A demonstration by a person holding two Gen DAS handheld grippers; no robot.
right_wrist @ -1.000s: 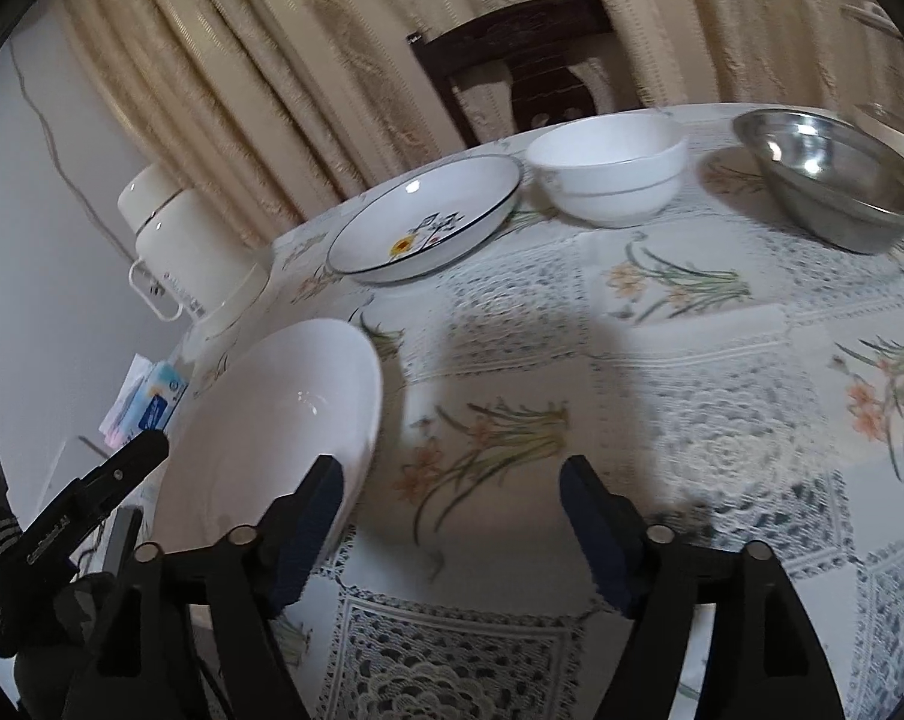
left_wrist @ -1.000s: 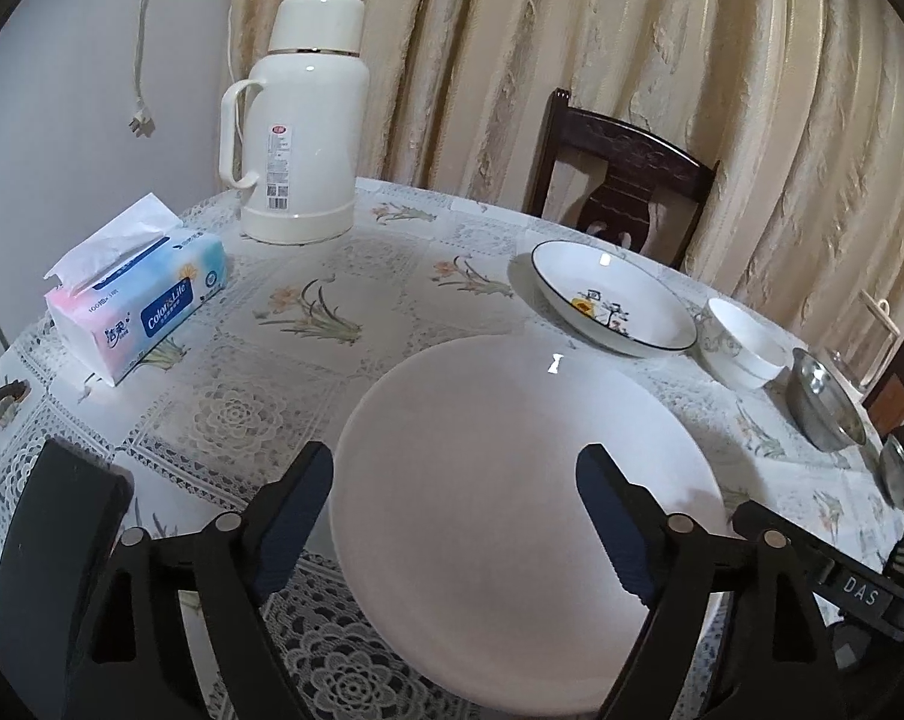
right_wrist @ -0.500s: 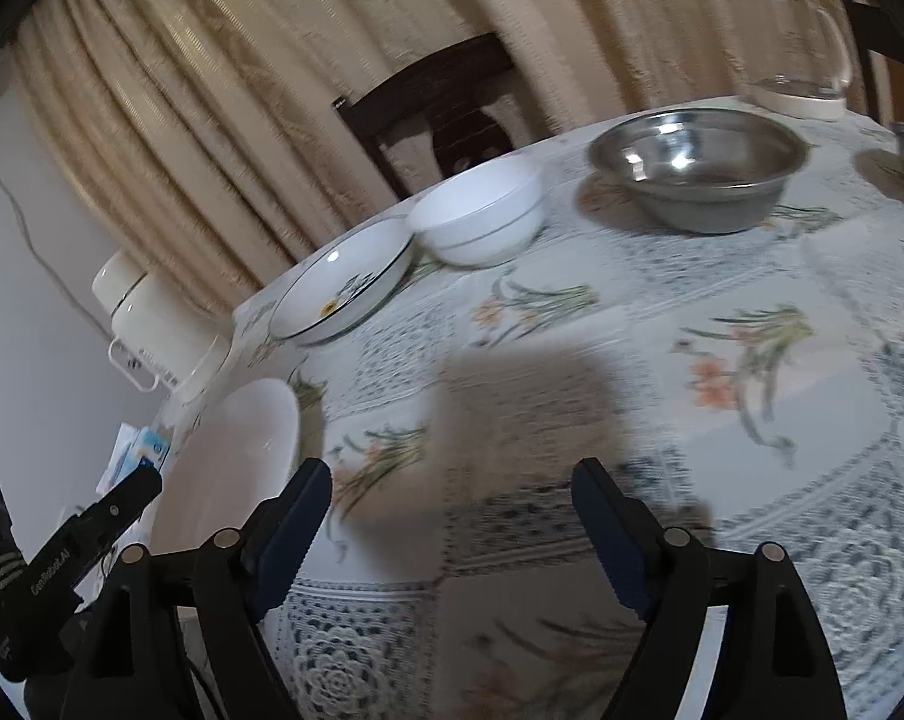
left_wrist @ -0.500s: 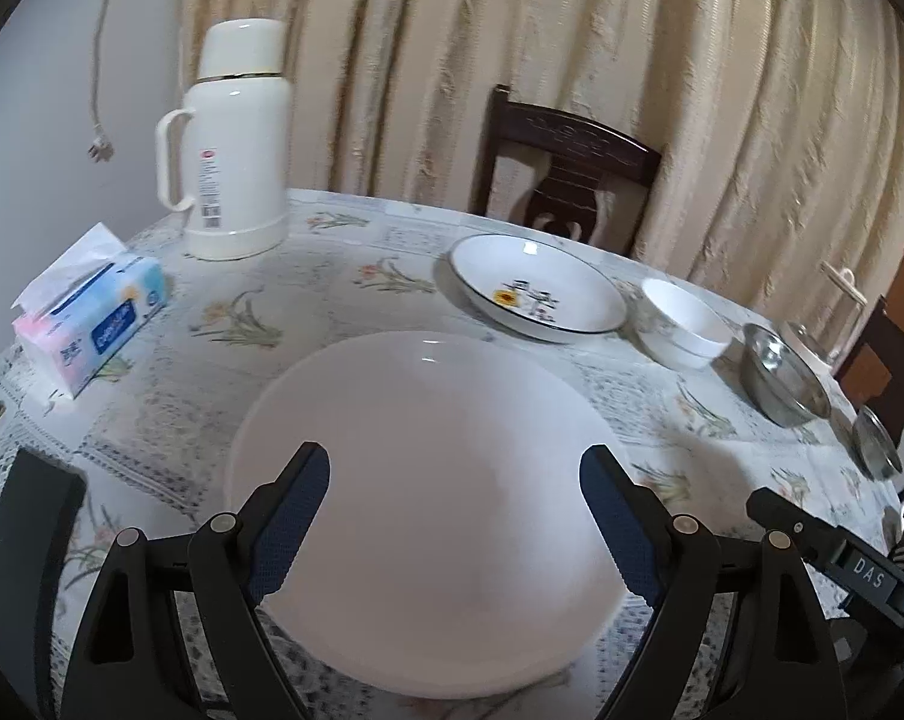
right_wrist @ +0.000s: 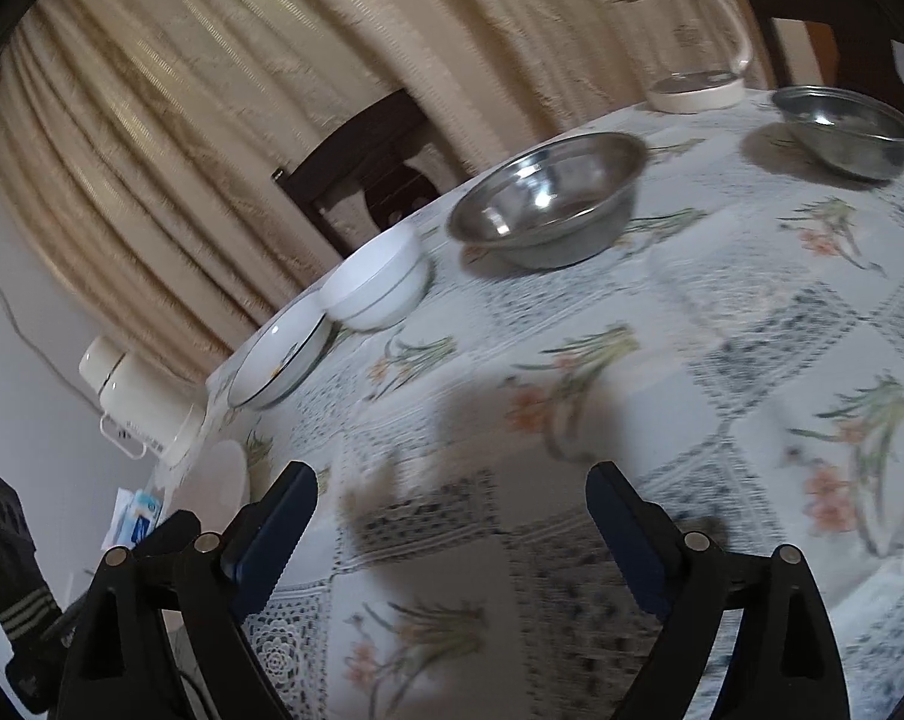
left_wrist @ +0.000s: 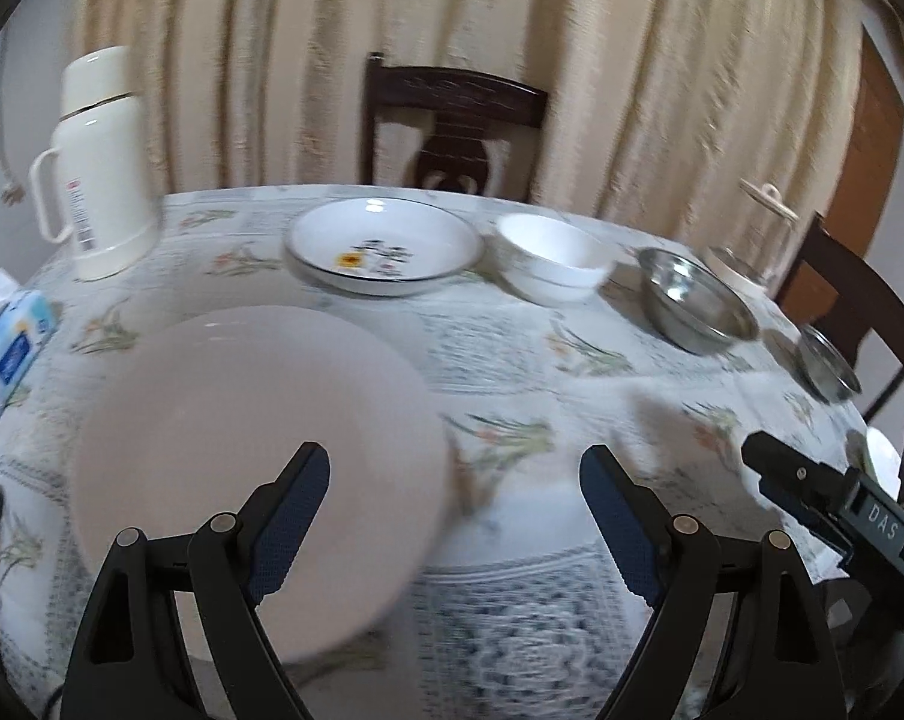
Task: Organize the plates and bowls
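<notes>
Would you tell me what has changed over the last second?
The left gripper swung right, so the large white plate now sits left of centre. The right gripper swung right toward the steel bowls. Both remain open and empty; no dish has moved.

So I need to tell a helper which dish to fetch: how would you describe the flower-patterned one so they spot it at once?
Start at the dark wooden chair against the curtain; on the table right in front of it lies the shallow patterned dish. The white bowl sits at its right. Only this dish has a dark rim line and a flower print inside.
</notes>
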